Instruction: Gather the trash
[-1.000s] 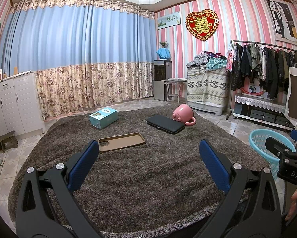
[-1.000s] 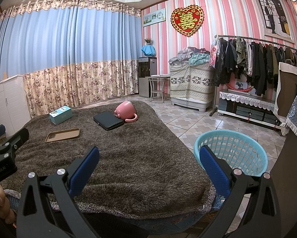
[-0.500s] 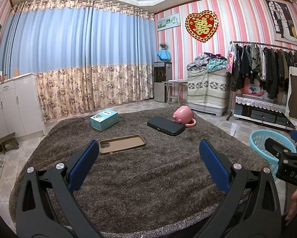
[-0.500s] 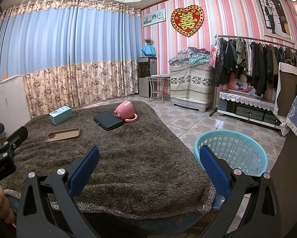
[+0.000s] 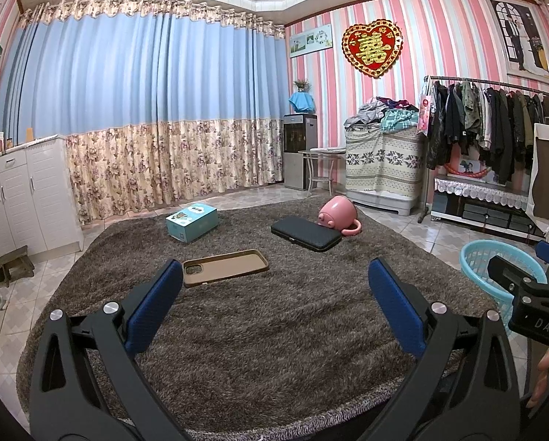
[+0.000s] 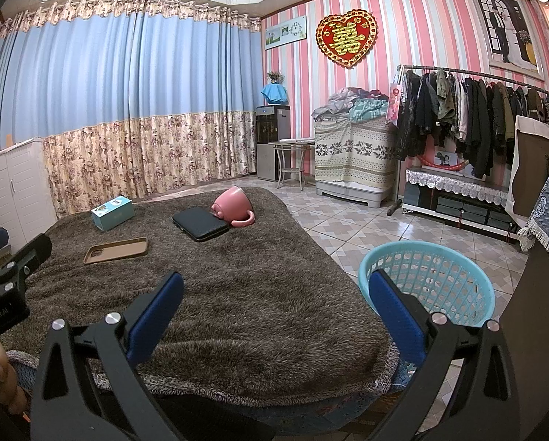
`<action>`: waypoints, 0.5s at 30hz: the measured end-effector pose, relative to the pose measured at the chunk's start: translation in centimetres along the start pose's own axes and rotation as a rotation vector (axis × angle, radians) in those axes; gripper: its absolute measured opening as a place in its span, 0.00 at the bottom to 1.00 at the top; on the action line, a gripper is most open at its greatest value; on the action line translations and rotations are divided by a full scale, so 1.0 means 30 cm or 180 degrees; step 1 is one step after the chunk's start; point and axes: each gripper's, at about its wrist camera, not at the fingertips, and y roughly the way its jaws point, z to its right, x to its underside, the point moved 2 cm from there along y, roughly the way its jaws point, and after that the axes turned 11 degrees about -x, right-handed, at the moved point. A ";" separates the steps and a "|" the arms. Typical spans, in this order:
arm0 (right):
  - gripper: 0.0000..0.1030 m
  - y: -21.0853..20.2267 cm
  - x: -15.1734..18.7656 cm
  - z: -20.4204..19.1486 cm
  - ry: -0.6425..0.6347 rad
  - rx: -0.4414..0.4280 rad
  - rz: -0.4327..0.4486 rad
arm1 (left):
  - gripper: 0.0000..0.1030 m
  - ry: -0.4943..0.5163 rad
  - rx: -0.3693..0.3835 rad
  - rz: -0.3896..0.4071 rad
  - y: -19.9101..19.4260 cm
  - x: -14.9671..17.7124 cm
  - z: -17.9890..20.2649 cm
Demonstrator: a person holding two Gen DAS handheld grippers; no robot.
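On a brown shaggy cover [image 5: 274,330] lie a brown phone case [image 5: 226,267], a teal box [image 5: 191,222], a black flat case [image 5: 305,233] and a tipped pink mug [image 5: 338,215]. They also show in the right wrist view: phone case [image 6: 116,250], box [image 6: 112,213], black case [image 6: 200,223], mug [image 6: 234,206]. A light blue basket [image 6: 426,283] stands on the floor to the right. My left gripper [image 5: 274,294] is open and empty, short of the phone case. My right gripper [image 6: 274,294] is open and empty over the cover's near right edge.
White cabinets [image 5: 21,198] stand at the left. A clothes rack [image 6: 476,110], a covered pile [image 6: 355,154] and a water dispenser [image 6: 272,143] line the far right wall. Tiled floor [image 6: 347,220] runs right of the cover.
The left wrist view has shifted slightly, so the objects sit a little higher in frame. The right gripper has barely moved. Both stay open.
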 end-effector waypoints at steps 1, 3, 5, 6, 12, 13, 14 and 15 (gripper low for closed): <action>0.96 0.000 0.000 0.000 0.0000 -0.0001 0.0002 | 0.95 0.0001 0.0000 0.0004 0.003 0.001 0.001; 0.96 0.001 0.000 0.000 0.0000 -0.0001 0.0000 | 0.95 0.0002 0.0002 -0.0004 0.000 0.001 0.000; 0.96 0.001 0.000 0.000 0.0001 0.0000 0.0001 | 0.95 0.0003 0.0003 -0.0014 0.002 0.002 0.001; 0.96 0.001 0.000 -0.001 0.0001 0.0001 0.0001 | 0.95 0.0003 0.0007 -0.0017 0.000 0.001 0.001; 0.96 0.002 0.000 -0.001 0.0000 0.0000 0.0002 | 0.95 0.0001 0.0011 -0.0003 0.003 -0.001 0.004; 0.96 0.002 0.001 -0.001 0.0001 0.0000 0.0001 | 0.95 0.0003 0.0014 0.0000 0.004 -0.003 0.004; 0.96 0.002 0.001 -0.001 0.0001 0.0000 0.0001 | 0.95 0.0009 0.0017 0.0006 0.012 -0.004 0.004; 0.96 0.002 0.000 -0.001 0.0001 0.0000 0.0001 | 0.95 0.0014 0.0018 0.0007 0.013 -0.009 0.006</action>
